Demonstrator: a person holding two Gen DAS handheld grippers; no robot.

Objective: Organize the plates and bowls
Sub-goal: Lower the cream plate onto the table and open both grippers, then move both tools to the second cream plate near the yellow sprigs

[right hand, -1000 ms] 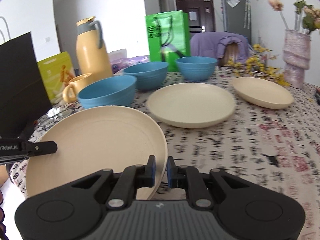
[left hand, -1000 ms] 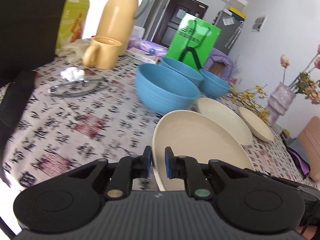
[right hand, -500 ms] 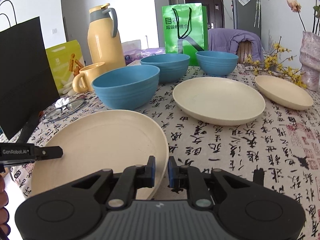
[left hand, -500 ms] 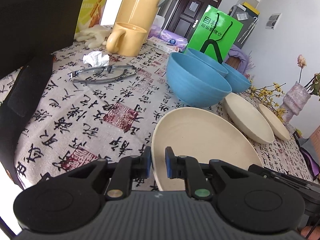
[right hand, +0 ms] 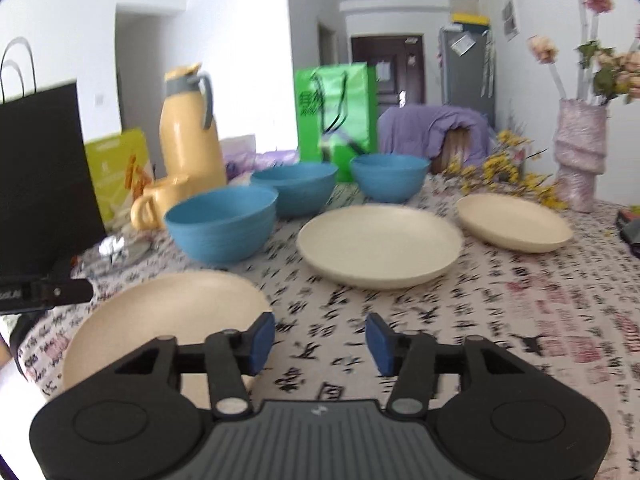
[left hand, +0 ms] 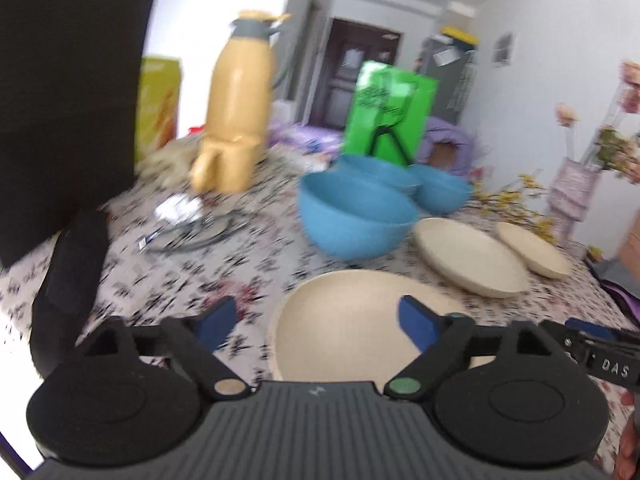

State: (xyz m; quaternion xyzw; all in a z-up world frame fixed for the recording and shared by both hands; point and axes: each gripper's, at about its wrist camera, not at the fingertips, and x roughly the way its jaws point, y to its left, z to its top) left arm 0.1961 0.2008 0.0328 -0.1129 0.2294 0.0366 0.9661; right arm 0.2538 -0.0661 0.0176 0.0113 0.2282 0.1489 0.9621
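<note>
both grippers, left gripper [left hand: 312, 320] and right gripper [right hand: 320, 338], spread and empty; nearest plate [right hand: 168, 312] lies just ahead; next likely stacking it onto middle plate [right hand: 380, 244].

A matt, smooth finish is shown by the round cream plates [right hand: 379, 245] and the blue bowls [right hand: 221, 226]; the counter is covered with printed cloth [right hand: 520, 312].

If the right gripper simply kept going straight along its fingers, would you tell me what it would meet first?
Probably the middle cream plate. The right gripper is open over bare tablecloth, and that plate lies directly ahead. Depth is unclear, so it might meet the cloth first.
</note>
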